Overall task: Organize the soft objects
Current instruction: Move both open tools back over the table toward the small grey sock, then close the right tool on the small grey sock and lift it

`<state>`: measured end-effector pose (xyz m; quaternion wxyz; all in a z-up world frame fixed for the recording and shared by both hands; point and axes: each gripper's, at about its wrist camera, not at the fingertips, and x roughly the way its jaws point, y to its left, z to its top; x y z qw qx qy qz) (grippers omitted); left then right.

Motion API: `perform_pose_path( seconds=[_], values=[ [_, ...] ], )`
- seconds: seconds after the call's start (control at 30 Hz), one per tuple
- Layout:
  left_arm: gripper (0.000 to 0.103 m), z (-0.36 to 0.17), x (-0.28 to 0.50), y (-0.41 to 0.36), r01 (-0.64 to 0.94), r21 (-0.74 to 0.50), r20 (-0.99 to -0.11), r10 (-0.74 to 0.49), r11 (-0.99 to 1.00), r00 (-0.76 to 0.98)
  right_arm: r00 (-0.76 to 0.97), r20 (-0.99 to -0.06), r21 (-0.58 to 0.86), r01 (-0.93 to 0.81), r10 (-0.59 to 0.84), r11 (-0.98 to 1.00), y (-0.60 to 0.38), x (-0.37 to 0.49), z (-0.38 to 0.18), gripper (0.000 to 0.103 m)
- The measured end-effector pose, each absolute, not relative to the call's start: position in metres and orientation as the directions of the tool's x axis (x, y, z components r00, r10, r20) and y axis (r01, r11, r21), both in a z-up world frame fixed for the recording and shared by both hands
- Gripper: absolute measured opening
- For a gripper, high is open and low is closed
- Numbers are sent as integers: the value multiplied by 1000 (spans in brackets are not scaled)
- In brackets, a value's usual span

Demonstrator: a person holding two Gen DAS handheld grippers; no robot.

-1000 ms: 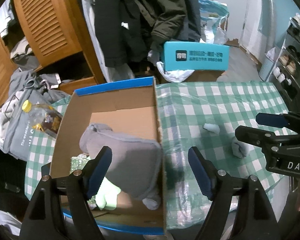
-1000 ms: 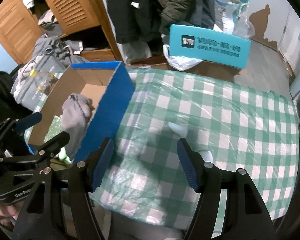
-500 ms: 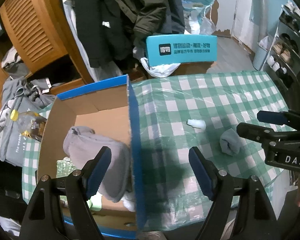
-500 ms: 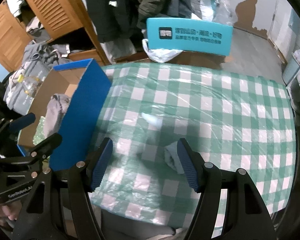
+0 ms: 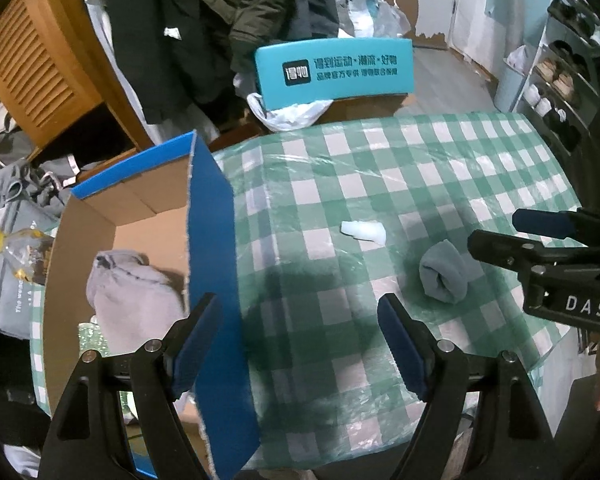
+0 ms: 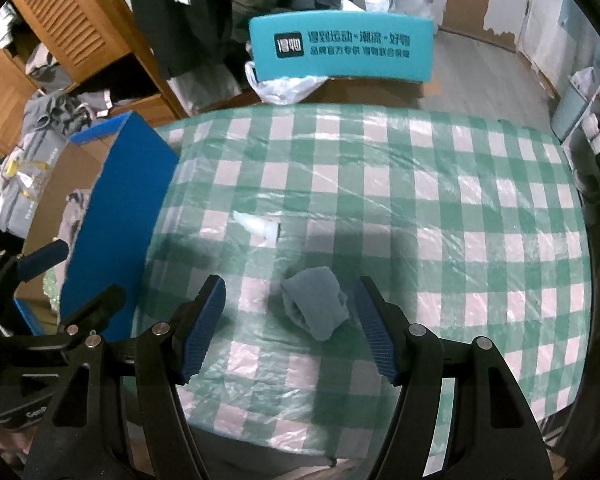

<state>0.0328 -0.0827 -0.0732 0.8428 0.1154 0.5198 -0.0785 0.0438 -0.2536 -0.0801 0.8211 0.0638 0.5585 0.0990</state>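
A rolled grey sock (image 6: pixel 316 306) lies on the green checked tablecloth (image 6: pixel 460 208), between and just beyond the open fingers of my right gripper (image 6: pixel 288 320), which hangs above it without touching. A small white sock (image 6: pixel 258 224) lies farther back. My left gripper (image 5: pixel 300 344) is open and empty over the cloth beside the blue wall of the cardboard box (image 5: pixel 212 240); the grey sock (image 5: pixel 444 276) and white sock (image 5: pixel 364 232) lie to its right. A grey garment (image 5: pixel 128 292) rests inside the box.
A teal printed box (image 6: pixel 340 50) and a plastic bag (image 6: pixel 284 88) sit behind the table. Hanging coats (image 5: pixel 220 20), a wooden louvred cabinet (image 5: pixel 40 64) and grey bags (image 5: pixel 16 248) crowd the left. A shoe rack (image 5: pixel 560 92) stands at the right. The table's near edge (image 6: pixel 300 448) is close.
Both grippers have shifted right and lower, away from the box. The left one was over the box and is now over the cloth. The grey sock has come between the right fingers.
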Motion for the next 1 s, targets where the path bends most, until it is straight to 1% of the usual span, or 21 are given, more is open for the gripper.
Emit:
perform_pose_path(
  seconds=[0.27, 1.0],
  values=[
    [81, -92, 40, -93, 263, 96, -917, -18, 960, 399, 311, -924, 207, -83, 223, 975, -259, 50, -103, 67],
    [82, -142, 52, -111, 297, 106, -952, 10, 949, 307, 187, -962, 186, -87, 200, 979, -258, 68, -172, 67]
  ],
)
